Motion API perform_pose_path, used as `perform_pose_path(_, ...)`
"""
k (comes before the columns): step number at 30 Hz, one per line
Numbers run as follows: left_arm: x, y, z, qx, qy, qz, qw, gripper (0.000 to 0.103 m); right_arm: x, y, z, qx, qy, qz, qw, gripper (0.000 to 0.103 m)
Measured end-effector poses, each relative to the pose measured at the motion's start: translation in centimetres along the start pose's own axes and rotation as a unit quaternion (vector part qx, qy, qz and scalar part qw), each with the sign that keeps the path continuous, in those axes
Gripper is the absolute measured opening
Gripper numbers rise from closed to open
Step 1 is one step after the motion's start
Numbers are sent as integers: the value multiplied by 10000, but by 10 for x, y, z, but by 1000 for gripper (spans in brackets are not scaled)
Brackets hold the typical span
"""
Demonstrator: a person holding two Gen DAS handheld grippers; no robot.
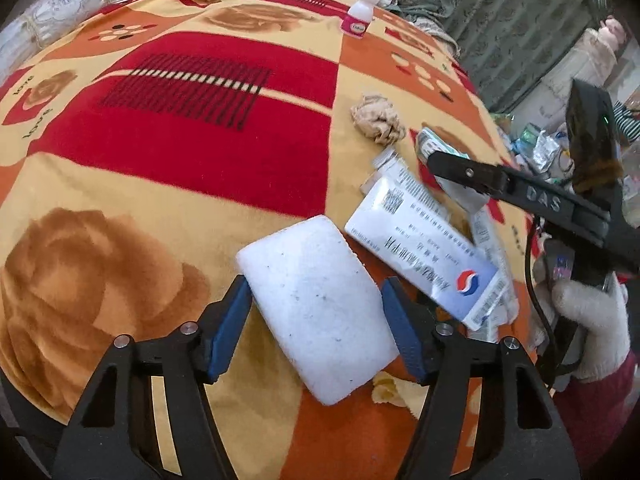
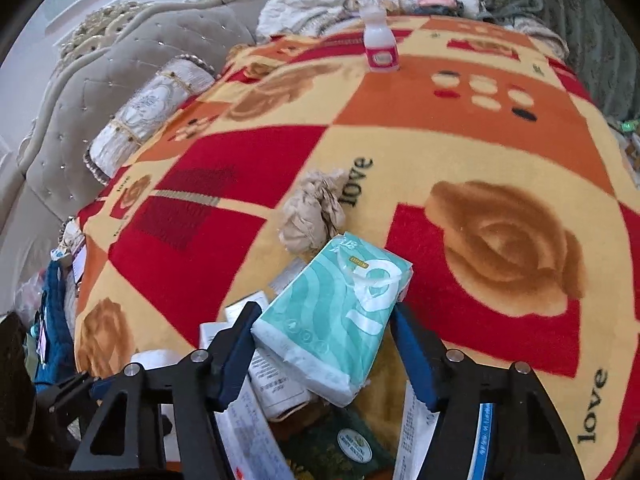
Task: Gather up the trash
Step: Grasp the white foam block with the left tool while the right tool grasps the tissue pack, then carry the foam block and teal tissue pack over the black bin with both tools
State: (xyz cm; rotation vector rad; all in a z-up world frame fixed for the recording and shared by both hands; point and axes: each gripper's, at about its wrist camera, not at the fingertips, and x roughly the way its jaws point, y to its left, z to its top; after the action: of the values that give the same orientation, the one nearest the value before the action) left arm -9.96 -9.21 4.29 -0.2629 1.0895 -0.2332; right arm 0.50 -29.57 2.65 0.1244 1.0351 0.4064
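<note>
On a red, orange and yellow blanket (image 1: pixel 192 152) lies scattered trash. My left gripper (image 1: pixel 316 284) is shut on a white foam block (image 1: pixel 320 304), with a blue pad pressed against each long side. My right gripper (image 2: pixel 327 308) is shut on a teal tissue pack (image 2: pixel 336 312), which tilts up to the right. One of its black fingers (image 1: pixel 464 170) shows in the left wrist view, held by a gloved hand (image 1: pixel 588 312). A white printed box (image 1: pixel 420 248) lies between the two grippers. Beyond lies a crumpled brown paper (image 1: pixel 378 120) (image 2: pixel 312 216). A small pink-labelled bottle (image 1: pixel 360 16) (image 2: pixel 380 48) stands far back.
More boxes and leaflets (image 2: pixel 276 380) lie under the right gripper. Rolled bolster pillows (image 2: pixel 148 120) and a tufted headboard (image 2: pixel 80 92) run along the left. Bedding (image 2: pixel 328 0) is piled at the far end. The blanket's right edge drops to cluttered packets (image 1: pixel 544 152).
</note>
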Motion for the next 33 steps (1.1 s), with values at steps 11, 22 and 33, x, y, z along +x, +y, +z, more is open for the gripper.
perform_pose_path(11,-18,-17,12,315,-326,62,9990,65,-40,5,-5,-178,-427,100,9989,63)
perform_pose_path(22,-24,-55,22,797,-536,46,9954,65,-58,0,-22,-229,-523,-20,9984,64)
perform_pose_path(33,-18,-97,28,1194,-597,-31,9910,65,-88,-24,-41,-67,-673,-238,9974,64)
